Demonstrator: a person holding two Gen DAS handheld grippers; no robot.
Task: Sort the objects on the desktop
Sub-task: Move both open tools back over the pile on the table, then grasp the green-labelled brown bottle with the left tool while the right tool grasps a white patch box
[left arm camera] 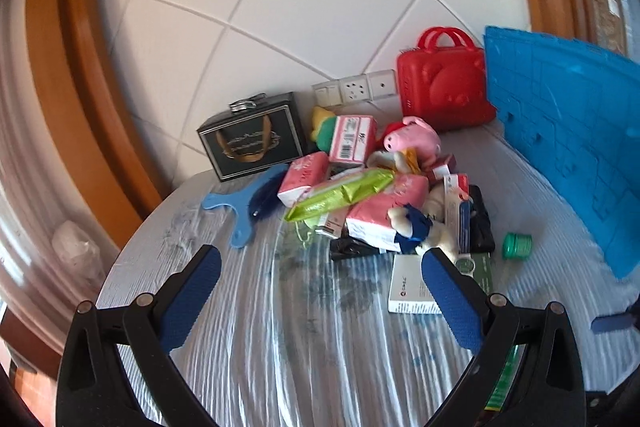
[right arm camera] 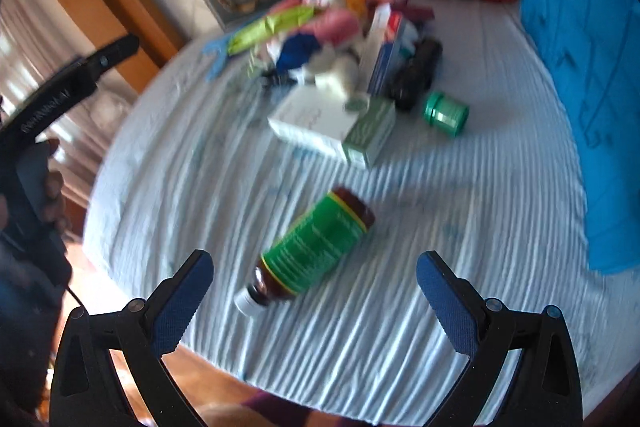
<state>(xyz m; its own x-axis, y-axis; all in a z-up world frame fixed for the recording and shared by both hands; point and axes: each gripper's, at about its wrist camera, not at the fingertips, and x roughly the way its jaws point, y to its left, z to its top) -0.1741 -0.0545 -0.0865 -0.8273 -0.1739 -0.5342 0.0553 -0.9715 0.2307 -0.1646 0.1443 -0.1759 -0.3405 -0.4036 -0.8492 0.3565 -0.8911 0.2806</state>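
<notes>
Clutter sits heaped at the far side of your table [left arm camera: 248,327], against the tiled wall: pink tissue packs [left arm camera: 304,178], a green foil packet [left arm camera: 340,191], a pink plush pig [left arm camera: 414,137] and a white plush toy [left arm camera: 434,227] all piled together. Your left gripper [left arm camera: 322,281] hovers over bare tablecloth with its jaws spread wide, nothing between them; its right finger overlaps a white box [left arm camera: 408,291] at the pile's near edge. Your right gripper [right arm camera: 316,285] is likewise released, and a brown bottle with a green label [right arm camera: 312,247] lies on its side between the fingers (white cap toward you), touching neither. A small green jar [right arm camera: 445,113] lies apart to the right, near the blue mat [left arm camera: 560,131] leaning upright. Behind stand a red case [left arm camera: 444,87] and a black tin [left arm camera: 252,137].
</notes>
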